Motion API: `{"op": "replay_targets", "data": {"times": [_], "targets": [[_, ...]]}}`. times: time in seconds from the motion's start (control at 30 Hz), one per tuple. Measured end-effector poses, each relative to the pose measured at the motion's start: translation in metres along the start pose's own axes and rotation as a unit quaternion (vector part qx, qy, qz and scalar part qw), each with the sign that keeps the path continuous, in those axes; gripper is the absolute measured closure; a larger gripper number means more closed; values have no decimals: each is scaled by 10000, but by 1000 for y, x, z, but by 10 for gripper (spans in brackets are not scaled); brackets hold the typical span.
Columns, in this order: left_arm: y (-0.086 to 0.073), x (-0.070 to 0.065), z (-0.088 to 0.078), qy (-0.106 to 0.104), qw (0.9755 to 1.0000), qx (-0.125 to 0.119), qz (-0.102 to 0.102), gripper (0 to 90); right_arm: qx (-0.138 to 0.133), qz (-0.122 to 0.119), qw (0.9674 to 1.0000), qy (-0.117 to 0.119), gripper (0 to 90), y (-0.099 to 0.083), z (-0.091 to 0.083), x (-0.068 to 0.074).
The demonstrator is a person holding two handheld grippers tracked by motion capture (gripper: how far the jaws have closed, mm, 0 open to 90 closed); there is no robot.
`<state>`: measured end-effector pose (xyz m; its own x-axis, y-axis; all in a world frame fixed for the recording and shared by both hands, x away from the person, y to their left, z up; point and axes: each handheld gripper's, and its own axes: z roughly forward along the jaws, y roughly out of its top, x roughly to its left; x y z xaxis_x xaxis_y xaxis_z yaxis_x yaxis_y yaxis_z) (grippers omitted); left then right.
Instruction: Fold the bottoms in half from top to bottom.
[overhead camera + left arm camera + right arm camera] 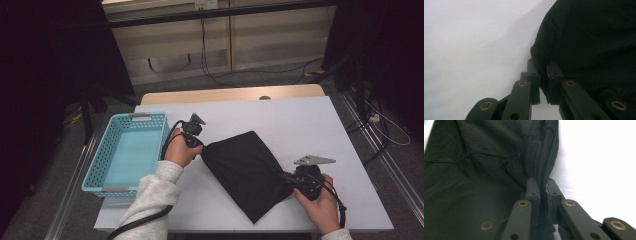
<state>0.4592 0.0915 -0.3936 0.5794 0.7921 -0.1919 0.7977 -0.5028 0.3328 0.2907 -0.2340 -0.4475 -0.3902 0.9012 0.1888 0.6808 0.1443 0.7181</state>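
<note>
Basket (95, 165) at table's (300, 120) left edge, light blue, nothing visible inside; black cloth (247, 172) lies on table right of it, between both grippers; left gripper (200, 148) jaws nearly closed, pinching cloth's left corner; right gripper (282, 176) jaws nearly closed, clamping gathered fold at cloth's right edge; both hands grip handles.

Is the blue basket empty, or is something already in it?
Empty: the blue basket shows a bare floor, and the black cloth lies beside it on the table.
</note>
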Motion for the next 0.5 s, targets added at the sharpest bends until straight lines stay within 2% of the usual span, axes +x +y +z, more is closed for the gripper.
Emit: {"op": "replay_targets", "data": {"times": [0.3, 0.5], "targets": [[6, -2, -23, 58, 9999, -59, 90, 838, -174, 3, 9998, 94, 837, 5, -6, 5], [8, 0, -34, 129, 9998, -15, 135, 838, -255, -23, 9995, 167, 837, 7, -7, 11]]}}
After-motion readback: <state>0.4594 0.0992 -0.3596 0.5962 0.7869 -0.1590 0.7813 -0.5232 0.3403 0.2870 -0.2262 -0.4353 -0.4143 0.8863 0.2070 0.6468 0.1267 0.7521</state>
